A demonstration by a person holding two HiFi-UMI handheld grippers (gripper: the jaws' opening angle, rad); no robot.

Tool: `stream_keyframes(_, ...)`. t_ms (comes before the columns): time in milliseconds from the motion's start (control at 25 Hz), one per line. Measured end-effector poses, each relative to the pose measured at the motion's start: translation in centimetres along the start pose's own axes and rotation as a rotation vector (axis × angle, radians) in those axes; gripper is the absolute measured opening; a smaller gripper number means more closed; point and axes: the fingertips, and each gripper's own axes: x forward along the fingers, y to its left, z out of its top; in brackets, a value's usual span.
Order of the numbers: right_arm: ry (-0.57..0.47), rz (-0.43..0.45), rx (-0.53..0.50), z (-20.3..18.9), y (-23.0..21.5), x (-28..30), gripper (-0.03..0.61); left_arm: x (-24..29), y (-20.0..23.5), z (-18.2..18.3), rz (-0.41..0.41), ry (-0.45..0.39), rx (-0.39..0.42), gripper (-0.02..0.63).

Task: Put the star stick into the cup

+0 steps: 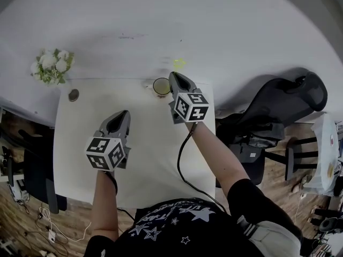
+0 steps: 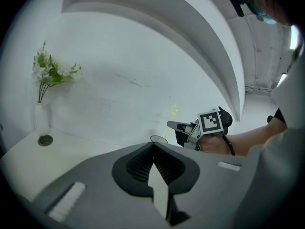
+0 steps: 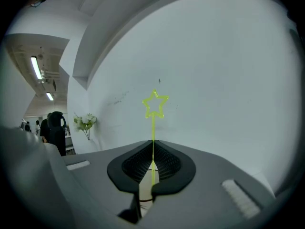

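Nearest the person, the left gripper hangs over the middle of the white table. Its jaws are pressed together with nothing between them.

Farther out and to the right, the right gripper is at the table's far edge. Its jaws are clamped on the thin shaft of the star stick. In the right gripper view the stick stands upright between the ribbed pads. Its yellow-green star head rises well above the jaw tips against the pale wall.

The cup stands just left of the right gripper's jaws, near the far edge. In the left gripper view the stick slants down from the star to the cup's rim. Its lower end is at the mouth, but I cannot tell how deep it goes.

At the table's far left corner a small dark disc lies flat. Just behind it a white vase holds white flowers. Right of the table stands a black chair.
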Motion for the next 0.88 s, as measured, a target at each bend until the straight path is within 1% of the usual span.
stream_keyframes(280, 0.025, -0.003, 0.015, -0.7, -0.4, 0.0, 0.025, 0.0, -0.7, -0.7, -0.006, 0.002, -0.015, 0.003)
stream_keyframes(400, 0.069, -0.003, 0.015, -1.4, -0.6, 0.1, 0.03, -0.1, -0.9, -1.0, -0.012, 0.004, -0.018, 0.003)
stream_keyframes(440, 0.09, -0.003, 0.014, -1.8, -0.6, 0.1, 0.039, -0.1, -1.1, -1.1, -0.015, 0.004, -0.019, 0.003)
stream_keyframes(560, 0.123, -0.013, 0.021, -2.7, -0.8, 0.0, 0.101, -0.3, -1.3, -1.1, -0.017, 0.001, -0.02, 0.003)
stream_keyframes(720, 0.146, -0.018, 0.042, -3.5, -0.9, -0.3, 0.121, -0.4, -1.6, -1.3, -0.014, 0.002, -0.019, 0.003)
stream_keyframes(880, 0.17, -0.016, 0.056, -4.2, -0.9, -0.9, 0.126, -0.8, -1.8, -1.3, -0.012, -0.005, -0.022, 0.003)
